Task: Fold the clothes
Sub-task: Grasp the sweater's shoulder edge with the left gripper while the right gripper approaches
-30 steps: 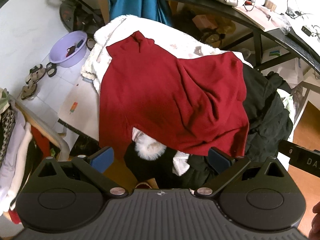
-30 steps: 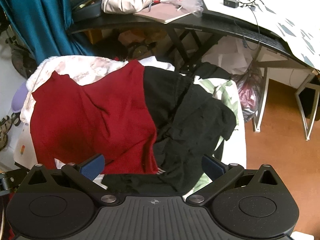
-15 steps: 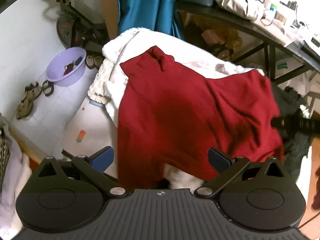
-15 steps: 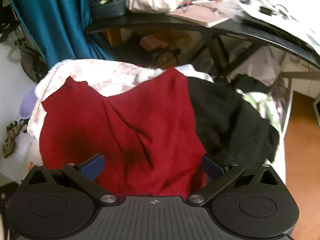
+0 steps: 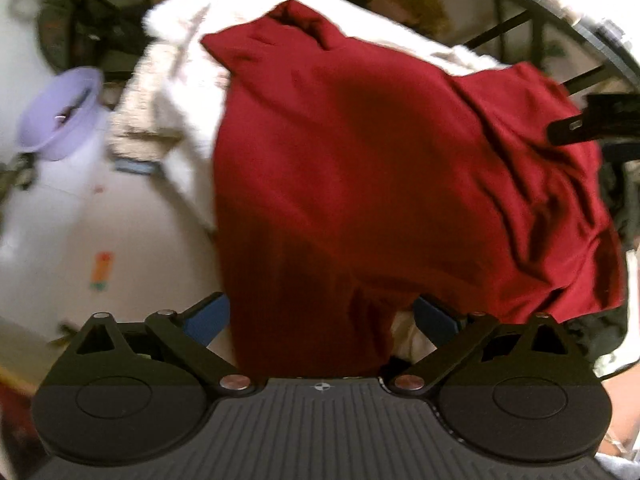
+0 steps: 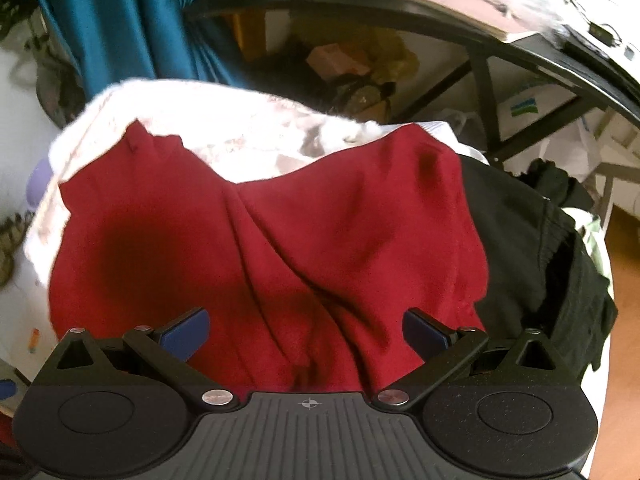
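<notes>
A dark red garment [image 5: 380, 184] lies spread and wrinkled over a white fluffy blanket [image 5: 176, 92]. It also fills the right wrist view [image 6: 260, 248]. My left gripper [image 5: 324, 320] is open, low over the garment's near hem, with cloth between its blue pads. My right gripper [image 6: 306, 330] is open, just over the red cloth near its right part. The right gripper shows as a black shape at the right edge of the left wrist view [image 5: 592, 120]. Black clothes [image 6: 532, 248] lie to the right of the red garment.
A purple basin [image 5: 60, 116] stands on the white floor at left. A blue curtain [image 6: 116, 20] hangs behind. A black desk [image 6: 500, 44] with papers and a bag runs along the back and right, with clutter under it.
Both grippers have moved forward and down, close over the red garment. The garment itself has not visibly shifted. Both stay open.
</notes>
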The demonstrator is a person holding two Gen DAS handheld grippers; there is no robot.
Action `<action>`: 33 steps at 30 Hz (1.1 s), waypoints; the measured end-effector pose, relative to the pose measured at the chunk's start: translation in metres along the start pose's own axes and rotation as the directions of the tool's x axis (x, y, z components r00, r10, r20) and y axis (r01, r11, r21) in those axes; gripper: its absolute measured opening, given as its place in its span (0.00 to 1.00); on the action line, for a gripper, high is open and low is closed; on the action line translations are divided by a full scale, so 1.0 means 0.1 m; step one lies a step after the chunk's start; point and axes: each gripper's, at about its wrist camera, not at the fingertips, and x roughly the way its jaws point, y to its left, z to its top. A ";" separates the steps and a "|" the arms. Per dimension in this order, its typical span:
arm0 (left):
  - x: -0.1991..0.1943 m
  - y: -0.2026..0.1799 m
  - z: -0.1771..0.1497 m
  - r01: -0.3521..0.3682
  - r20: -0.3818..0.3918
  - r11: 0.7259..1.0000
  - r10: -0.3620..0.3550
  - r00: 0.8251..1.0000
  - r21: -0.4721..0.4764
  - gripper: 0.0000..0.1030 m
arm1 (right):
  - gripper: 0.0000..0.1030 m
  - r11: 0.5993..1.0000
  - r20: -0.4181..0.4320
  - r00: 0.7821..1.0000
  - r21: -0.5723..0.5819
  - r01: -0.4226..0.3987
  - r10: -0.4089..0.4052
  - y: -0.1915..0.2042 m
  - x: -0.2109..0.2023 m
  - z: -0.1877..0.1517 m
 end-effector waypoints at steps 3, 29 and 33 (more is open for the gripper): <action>0.17 0.17 0.10 -0.038 0.037 0.999 0.038 0.999 0.005 0.97 | 0.99 1.000 -0.031 1.000 0.005 -0.001 0.001 0.07 0.23 0.07; 0.57 0.61 0.33 0.375 0.128 0.885 -0.353 0.927 -0.276 0.46 | 0.99 0.996 -0.057 0.998 -0.088 0.000 -0.005 0.19 0.80 0.43; 0.75 0.54 0.40 0.292 0.047 0.913 -0.291 0.955 -0.285 0.18 | 0.99 0.996 -0.049 0.999 -0.085 0.019 -0.023 0.15 0.84 0.45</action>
